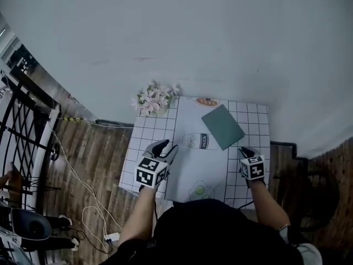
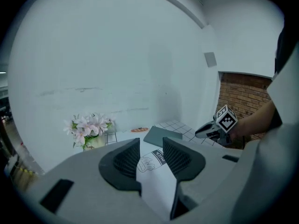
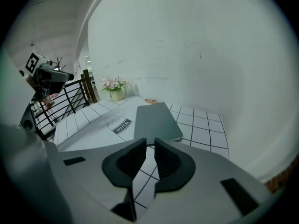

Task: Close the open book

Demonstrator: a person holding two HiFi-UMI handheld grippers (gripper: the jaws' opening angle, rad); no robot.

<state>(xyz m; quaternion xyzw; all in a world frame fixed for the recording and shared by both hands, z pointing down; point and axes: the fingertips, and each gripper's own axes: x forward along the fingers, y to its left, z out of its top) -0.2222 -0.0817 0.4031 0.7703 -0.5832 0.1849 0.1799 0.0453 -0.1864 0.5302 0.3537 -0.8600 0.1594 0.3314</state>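
**Head view and both gripper views: book lies shut, both grippers empty**

Head view: a small table (image 1: 151,136) with a white checked cloth stands against a pale wall. The book (image 1: 222,127) lies flat and closed on it, grey-green cover up, near the far right corner and set at a slant to the edges. Flowers (image 1: 155,98) stand at the far left corner. A milk-bottle print (image 1: 197,141) on the cloth sits just left of the book. The left gripper (image 1: 167,148) hangs over the near left part of the table, well apart from the book. The right gripper (image 1: 244,150) is by the near right edge, close to the book's near corner but not touching it.

Left gripper view: the left gripper (image 2: 150,146) has its jaws well apart, and only the cloth and the print (image 2: 152,160) show through the gap. Beyond them lie the closed book (image 2: 162,135) and the flowers (image 2: 88,127). The right gripper (image 2: 201,132) shows at the table's right side, in front of a brick wall (image 2: 245,94).

Right gripper view: the right gripper (image 3: 150,146) keeps its jaws a narrow slit apart, with nothing between them. The book (image 3: 155,121) lies closed just ahead of the tips, clear of them. The left gripper (image 3: 63,77) shows high at the left, above a black railing (image 3: 70,101), and the flowers (image 3: 113,84) stand at the far corner.
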